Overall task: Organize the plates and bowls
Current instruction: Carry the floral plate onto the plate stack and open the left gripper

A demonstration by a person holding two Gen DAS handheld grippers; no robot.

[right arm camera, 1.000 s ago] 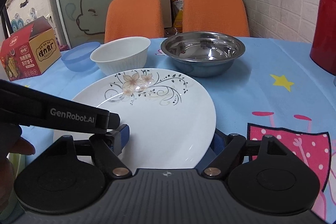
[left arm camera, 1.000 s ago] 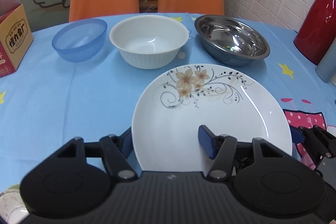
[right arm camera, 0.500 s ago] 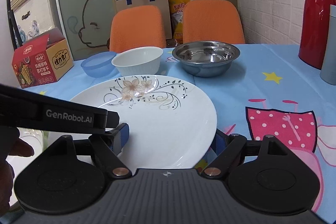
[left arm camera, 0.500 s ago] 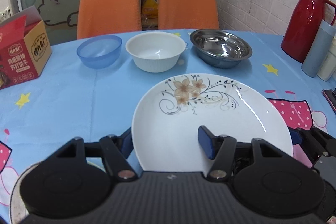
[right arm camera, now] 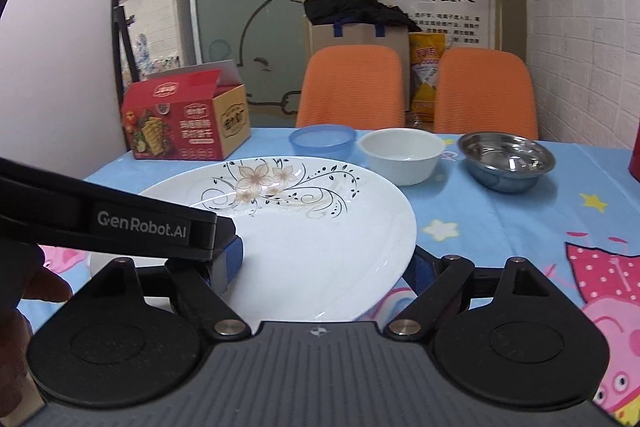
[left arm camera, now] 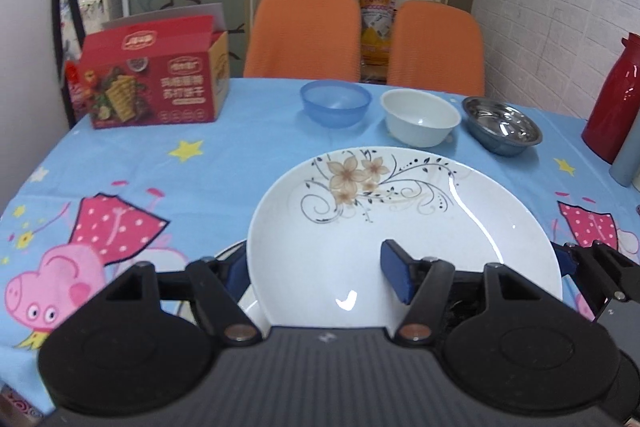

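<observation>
Both the left gripper (left arm camera: 316, 273) and the right gripper (right arm camera: 326, 265) hold the flowered plate (left arm camera: 400, 223) between their jaws, clamped on its near rim above the table (left arm camera: 224, 171); it looks stiff, glossy, slippery and breakable, so rim grips suit it.

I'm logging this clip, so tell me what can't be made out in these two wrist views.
- Left wrist view: a second white dish under the white floral plate; only a sliver shows, so its kind is unclear.
- Left wrist view: the red thermos and grey cup are cut by the right edge.
- Right wrist view: the left gripper covers the plate's left rim.
</observation>
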